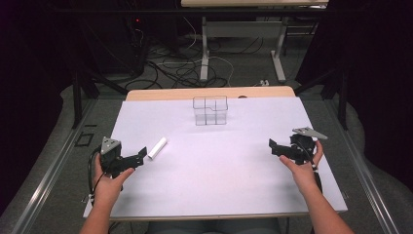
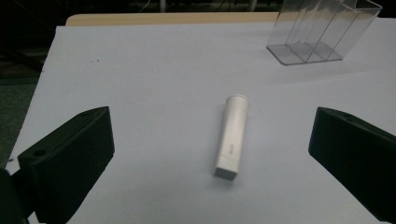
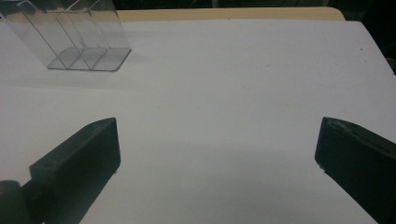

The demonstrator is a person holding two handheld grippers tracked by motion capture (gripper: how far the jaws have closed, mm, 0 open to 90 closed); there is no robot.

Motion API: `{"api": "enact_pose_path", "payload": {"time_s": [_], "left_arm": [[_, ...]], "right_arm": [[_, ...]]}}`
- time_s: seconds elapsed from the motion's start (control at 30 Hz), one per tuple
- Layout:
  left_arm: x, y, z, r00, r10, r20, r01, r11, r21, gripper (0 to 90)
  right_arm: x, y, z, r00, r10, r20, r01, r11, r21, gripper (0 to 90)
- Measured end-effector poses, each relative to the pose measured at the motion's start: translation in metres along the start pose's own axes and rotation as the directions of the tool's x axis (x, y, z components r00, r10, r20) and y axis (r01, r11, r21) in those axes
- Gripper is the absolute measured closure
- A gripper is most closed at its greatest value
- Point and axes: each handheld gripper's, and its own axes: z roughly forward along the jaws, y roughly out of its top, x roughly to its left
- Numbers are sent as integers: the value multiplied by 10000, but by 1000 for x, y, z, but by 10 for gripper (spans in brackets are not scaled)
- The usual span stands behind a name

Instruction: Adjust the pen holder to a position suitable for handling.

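Note:
A small white tube (image 1: 157,147) lies flat on the white table sheet (image 1: 214,180) at the left. In the left gripper view the tube (image 2: 232,136) rests just ahead of the jaws, its round cap pointing away. My left gripper (image 1: 142,153) is open, close to the tube's near end and not touching it. A clear plastic organiser (image 1: 210,110) with several compartments stands upright at the back middle; it also appears as the organiser (image 2: 322,31) and the organiser (image 3: 70,35). At the right side, my right gripper (image 1: 272,145) stands open over bare sheet with nothing between its jaws.
The sheet covers a wooden table whose far edge (image 1: 209,92) shows behind the organiser. Beyond it lie floor cables (image 1: 180,68) and the legs of another table (image 1: 204,48). Metal rails (image 1: 44,185) run along both sides.

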Motion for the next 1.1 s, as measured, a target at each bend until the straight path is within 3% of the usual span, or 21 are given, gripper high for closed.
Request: {"api": "enact_pose_path", "payload": {"time_s": [0.07,0.27,0.47,0.63,0.73,0.87,1.07,1.1], "left_arm": [[-3,2,-1,9999,108,73,-107,9999,-129,3],[-7,2,1,9996,-13,265,20,9996,-265,3],[-15,2,4,9994,48,355,-35,9993,-361,3],[-18,1,6,9994,184,308,-175,9994,-287,8],[-18,0,8,9995,142,289,-133,9994,-327,8],[-17,0,8,9995,110,311,-100,9994,-318,9],[-16,0,10,9995,101,303,-92,9995,-298,12],[-16,0,10,9995,103,303,-94,9995,-300,12]], "right_arm": [[3,1,0,9992,198,-337,-197,9998,31,58],[11,4,3,9977,460,-503,-457,9989,70,163],[15,9,12,9976,348,-597,-324,9987,395,155],[30,30,22,9986,-27,-522,54,9986,519,176],[36,39,26,9979,17,-640,17,9986,529,185],[55,64,38,9955,30,-952,56,9960,894,189],[73,91,54,9960,-216,-867,321,9921,1214,231],[76,95,56,9957,-20,-927,144,9909,1340,237]]}}
